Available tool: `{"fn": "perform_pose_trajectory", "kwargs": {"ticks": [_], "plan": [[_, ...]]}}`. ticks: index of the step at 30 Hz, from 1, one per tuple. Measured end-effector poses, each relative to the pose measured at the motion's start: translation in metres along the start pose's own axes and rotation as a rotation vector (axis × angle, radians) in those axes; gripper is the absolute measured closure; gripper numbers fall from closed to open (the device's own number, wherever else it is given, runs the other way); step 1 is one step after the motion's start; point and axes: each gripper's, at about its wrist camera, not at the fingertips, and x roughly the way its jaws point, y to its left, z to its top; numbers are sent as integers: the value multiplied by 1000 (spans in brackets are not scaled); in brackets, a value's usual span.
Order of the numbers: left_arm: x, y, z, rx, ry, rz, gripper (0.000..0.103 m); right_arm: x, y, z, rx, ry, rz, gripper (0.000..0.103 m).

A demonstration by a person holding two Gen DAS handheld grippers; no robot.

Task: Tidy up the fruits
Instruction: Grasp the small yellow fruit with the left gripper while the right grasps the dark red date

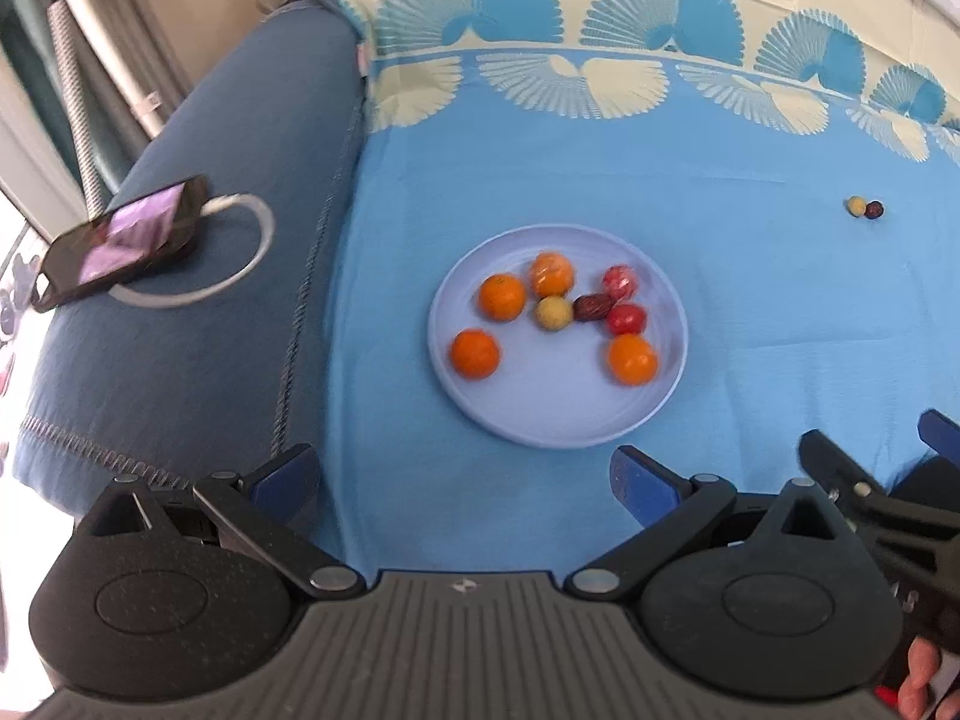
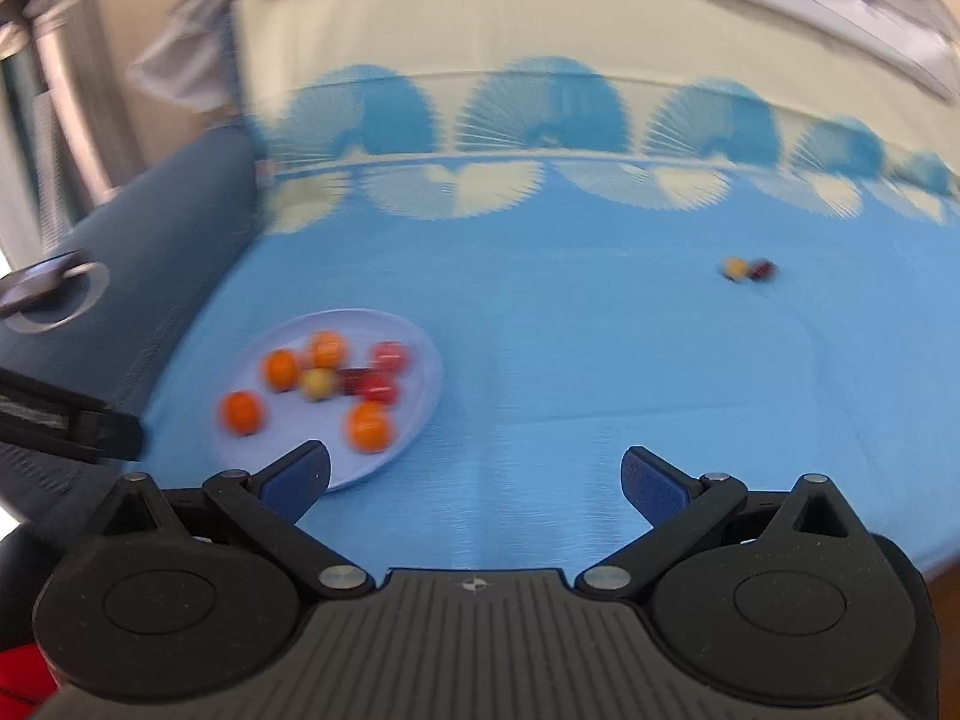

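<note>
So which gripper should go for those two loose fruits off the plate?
Probably the right gripper. It is open, and the loose fruits lie ahead and slightly right of it over bare cloth. The left gripper, also open, faces the plate, with the pair far to its right.

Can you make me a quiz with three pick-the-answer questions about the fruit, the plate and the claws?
1. Where are the two small fruits that are off the plate?
A. On the blue cloth, far to the right of the plate
B. On the phone
C. Between the left claw's fingers

2. How many orange fruits lie on the plate?
A. One
B. Four
C. Seven

3. How are the two claws?
A. Both shut on fruit
B. One holds the plate
C. Both open and empty

Answers:
1 A: the yellow fruit and dark red fruit sit side by side on the blue cloth.
2 B: four orange fruits, such as this one, lie on the plate.
3 C: the left claw and right claw have fingers wide apart, with nothing between.
</note>
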Motion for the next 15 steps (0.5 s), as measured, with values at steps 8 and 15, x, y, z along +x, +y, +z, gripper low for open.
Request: {"fn": "perform_pose_trajectory", "kwargs": {"ticks": [8, 15], "plan": [[43, -57, 59, 74, 27, -55, 0, 74, -110, 39, 186, -68, -263, 1], [90, -107, 110, 86, 78, -86, 0, 180, -231, 89, 260, -76, -463, 1]]}}
